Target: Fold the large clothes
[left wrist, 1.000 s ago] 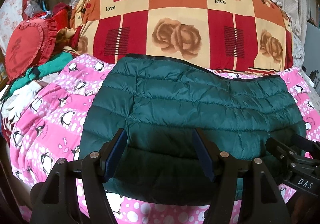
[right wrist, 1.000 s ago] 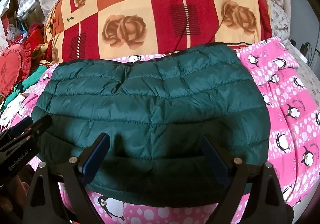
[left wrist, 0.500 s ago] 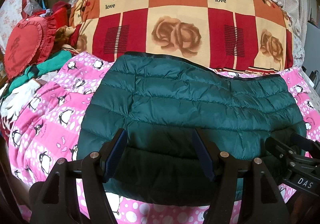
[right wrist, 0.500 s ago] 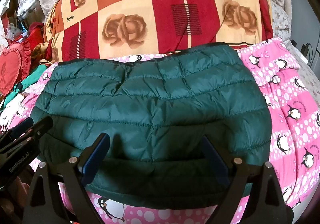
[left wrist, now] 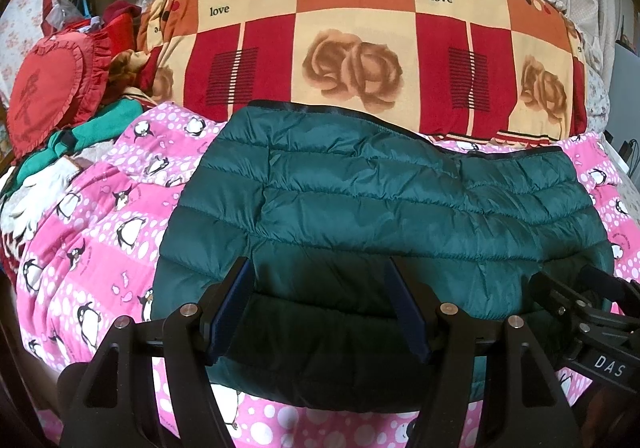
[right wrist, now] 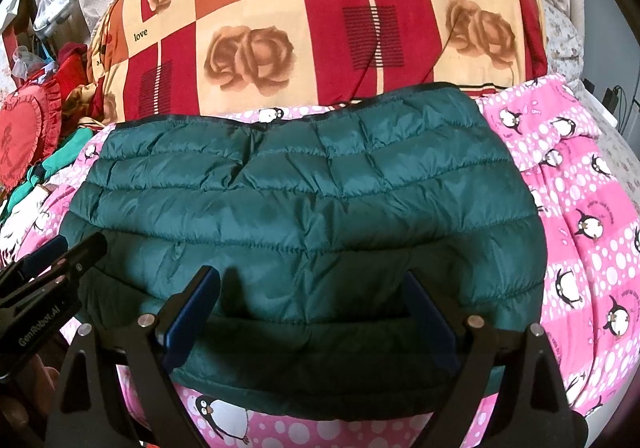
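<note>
A dark green quilted puffer jacket (left wrist: pixel 380 208) lies folded into a wide rectangle on a pink penguin-print blanket (left wrist: pixel 100 232); it also shows in the right wrist view (right wrist: pixel 312 208). My left gripper (left wrist: pixel 320 284) is open and empty, hovering over the jacket's near left part. My right gripper (right wrist: pixel 312 288) is open and empty over the jacket's near right part. Each gripper shows at the edge of the other's view: the right one (left wrist: pixel 580 312) and the left one (right wrist: pixel 48 268).
A large folded quilt with roses and "love" print (left wrist: pixel 360 32) is piled behind the jacket. A red heart cushion (left wrist: pixel 48 88), green cloth (left wrist: pixel 100 124) and white gloves (left wrist: pixel 36 196) lie at the left. The bed's edge falls off at the right (right wrist: pixel 616 380).
Both grippers have stayed open and nearly still; the views shifted slightly. The jacket has not moved.
</note>
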Demonstrator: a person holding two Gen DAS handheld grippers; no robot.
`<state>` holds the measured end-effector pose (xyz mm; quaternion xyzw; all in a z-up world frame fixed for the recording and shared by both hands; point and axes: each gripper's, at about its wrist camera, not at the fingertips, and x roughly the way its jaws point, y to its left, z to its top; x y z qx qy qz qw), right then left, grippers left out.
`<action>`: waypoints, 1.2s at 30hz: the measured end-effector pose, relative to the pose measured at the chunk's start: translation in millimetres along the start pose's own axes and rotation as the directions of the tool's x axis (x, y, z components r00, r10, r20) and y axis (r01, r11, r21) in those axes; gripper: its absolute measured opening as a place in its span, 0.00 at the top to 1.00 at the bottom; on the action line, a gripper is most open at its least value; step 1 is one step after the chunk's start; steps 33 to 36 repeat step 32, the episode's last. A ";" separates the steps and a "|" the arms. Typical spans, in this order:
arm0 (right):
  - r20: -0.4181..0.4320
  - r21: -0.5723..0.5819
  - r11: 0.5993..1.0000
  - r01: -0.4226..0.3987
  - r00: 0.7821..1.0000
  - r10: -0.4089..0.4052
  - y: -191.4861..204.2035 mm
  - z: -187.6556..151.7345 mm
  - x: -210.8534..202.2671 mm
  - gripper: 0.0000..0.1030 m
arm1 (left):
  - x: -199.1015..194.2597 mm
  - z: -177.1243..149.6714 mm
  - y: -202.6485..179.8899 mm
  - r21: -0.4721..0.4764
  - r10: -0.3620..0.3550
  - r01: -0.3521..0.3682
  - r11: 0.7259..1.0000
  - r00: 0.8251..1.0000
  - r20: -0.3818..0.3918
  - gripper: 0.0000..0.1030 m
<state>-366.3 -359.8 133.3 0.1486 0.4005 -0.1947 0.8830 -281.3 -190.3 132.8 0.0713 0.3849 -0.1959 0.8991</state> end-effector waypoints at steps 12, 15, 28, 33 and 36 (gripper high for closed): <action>-0.007 -0.006 1.000 -0.006 1.000 0.006 1.5 0.0 0.5 0.08 | 0.5 -0.6 0.1 -0.001 0.001 -0.001 1.000 1.000 -0.002 0.63; -0.004 -0.009 1.000 -0.005 1.000 0.005 1.9 0.3 -0.2 0.08 | 0.7 -0.5 -0.1 -0.001 0.000 0.000 1.000 1.000 -0.003 0.63; -0.012 -0.014 1.000 -0.008 1.000 0.008 3.3 -0.9 1.9 0.08 | 4.5 -3.0 -2.4 0.006 0.000 0.000 1.000 1.000 -0.013 0.63; -0.017 -0.009 1.000 -0.016 1.000 0.015 2.7 -0.8 2.7 0.08 | 5.0 -1.7 -0.3 0.013 -0.005 0.005 1.000 1.000 -0.014 0.63; -0.017 -0.009 1.000 -0.016 1.000 0.015 2.7 -0.8 2.7 0.08 | 5.0 -1.7 -0.3 0.013 -0.005 0.005 1.000 1.000 -0.014 0.63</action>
